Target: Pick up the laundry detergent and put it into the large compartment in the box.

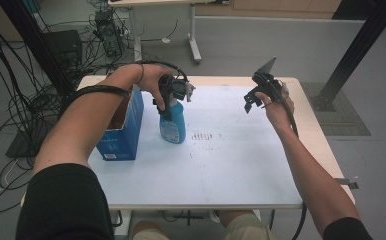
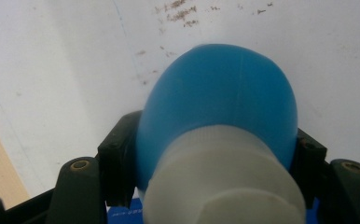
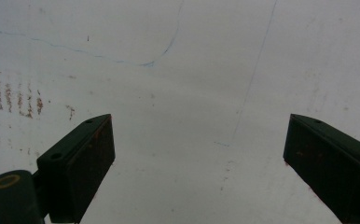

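Note:
A blue spray bottle (image 1: 173, 125) with a pale top stands upright on the white table (image 1: 221, 170), just right of a blue cardboard box. My left gripper (image 1: 170, 102) is shut on its upper part. In the left gripper view the blue bottle (image 2: 220, 107) and its whitish top sit between the two black jaws, which press on both sides. My right gripper (image 1: 253, 102) is held above the table's far right part, open, with nothing in it. In the right gripper view its jaws stand wide apart over the bare white surface (image 3: 192, 70).
An open blue cardboard box (image 1: 123, 127) stands at the table's left edge, next to the bottle. Brownish stains (image 1: 202, 136) mark the table's middle. Cables and equipment lie on the floor to the left, and a black frame post (image 1: 351, 55) rises at the far right.

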`<state>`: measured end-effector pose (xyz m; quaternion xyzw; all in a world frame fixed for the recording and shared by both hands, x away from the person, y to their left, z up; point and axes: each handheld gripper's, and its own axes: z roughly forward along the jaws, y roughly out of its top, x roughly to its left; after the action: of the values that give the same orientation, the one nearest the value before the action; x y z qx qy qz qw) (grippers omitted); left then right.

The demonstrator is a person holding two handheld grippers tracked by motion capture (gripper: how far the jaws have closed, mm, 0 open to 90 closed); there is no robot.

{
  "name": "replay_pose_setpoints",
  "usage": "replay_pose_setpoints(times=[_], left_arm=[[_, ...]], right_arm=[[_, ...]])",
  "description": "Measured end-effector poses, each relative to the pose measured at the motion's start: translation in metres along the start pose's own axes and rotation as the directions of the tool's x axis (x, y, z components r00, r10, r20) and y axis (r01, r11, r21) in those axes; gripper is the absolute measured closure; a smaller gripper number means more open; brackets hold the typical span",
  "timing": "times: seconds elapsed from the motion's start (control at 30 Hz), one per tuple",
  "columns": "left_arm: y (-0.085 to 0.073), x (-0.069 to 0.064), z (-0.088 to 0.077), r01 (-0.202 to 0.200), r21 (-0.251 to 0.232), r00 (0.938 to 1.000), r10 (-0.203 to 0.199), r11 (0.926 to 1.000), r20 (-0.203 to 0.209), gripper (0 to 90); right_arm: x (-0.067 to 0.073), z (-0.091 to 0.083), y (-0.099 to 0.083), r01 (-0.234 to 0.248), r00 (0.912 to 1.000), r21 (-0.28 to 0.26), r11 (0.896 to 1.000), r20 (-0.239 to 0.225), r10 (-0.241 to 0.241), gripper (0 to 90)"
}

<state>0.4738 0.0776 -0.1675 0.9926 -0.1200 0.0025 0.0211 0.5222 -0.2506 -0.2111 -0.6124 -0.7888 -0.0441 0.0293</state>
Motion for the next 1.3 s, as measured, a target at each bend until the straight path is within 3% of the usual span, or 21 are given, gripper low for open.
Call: replay_pose_setpoints(times=[1.3], left_arm=[[-0.0036,0.0010,-0.0004,0.014,-0.012,0.9999,-0.014,0.9998,0.004,35.9]], right_arm=[[0.0027,0.0024,0.0030,-0.001,1.0000,0.005,1.000,0.004,0.001,8.6]])
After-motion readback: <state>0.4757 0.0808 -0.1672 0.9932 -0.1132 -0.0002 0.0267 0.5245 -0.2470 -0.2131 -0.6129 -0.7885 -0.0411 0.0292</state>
